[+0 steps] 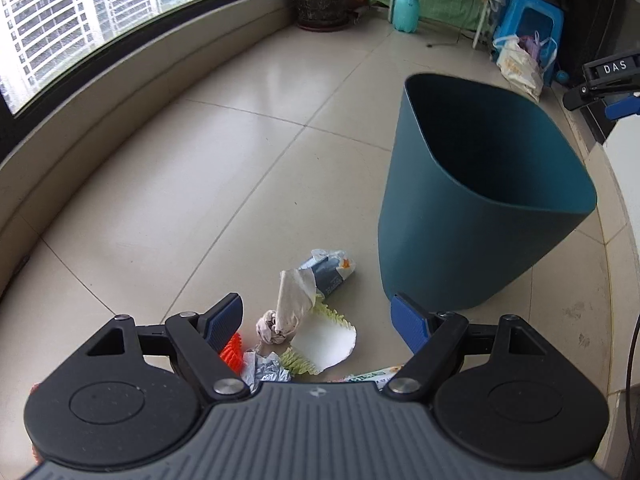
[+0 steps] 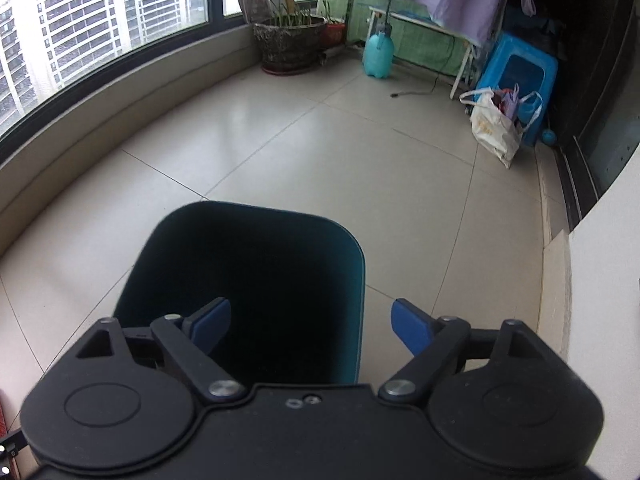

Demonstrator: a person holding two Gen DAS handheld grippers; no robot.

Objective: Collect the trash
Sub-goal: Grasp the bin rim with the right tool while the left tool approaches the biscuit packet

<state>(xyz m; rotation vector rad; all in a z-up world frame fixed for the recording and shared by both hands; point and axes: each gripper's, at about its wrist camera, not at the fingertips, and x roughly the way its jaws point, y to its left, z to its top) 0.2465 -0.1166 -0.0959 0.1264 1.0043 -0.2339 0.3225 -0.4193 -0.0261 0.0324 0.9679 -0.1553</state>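
Left gripper is hanging with jaws spread, nothing between them, over the trash pile: crumpled tissue wad, torn paper cupcake liner, snack wrapper. Teal bin is standing at 2 o'clock of the pile. Right gripper is gaping empty, straddling the bin's right wall. Judgement: everything light, soft, crushable; pinching the tissue's twisted neck looks best.

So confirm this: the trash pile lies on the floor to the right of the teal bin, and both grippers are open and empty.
Wrong side: the left wrist view shows the trash pile left of the bin. Both grippers, left and right, are open and empty.
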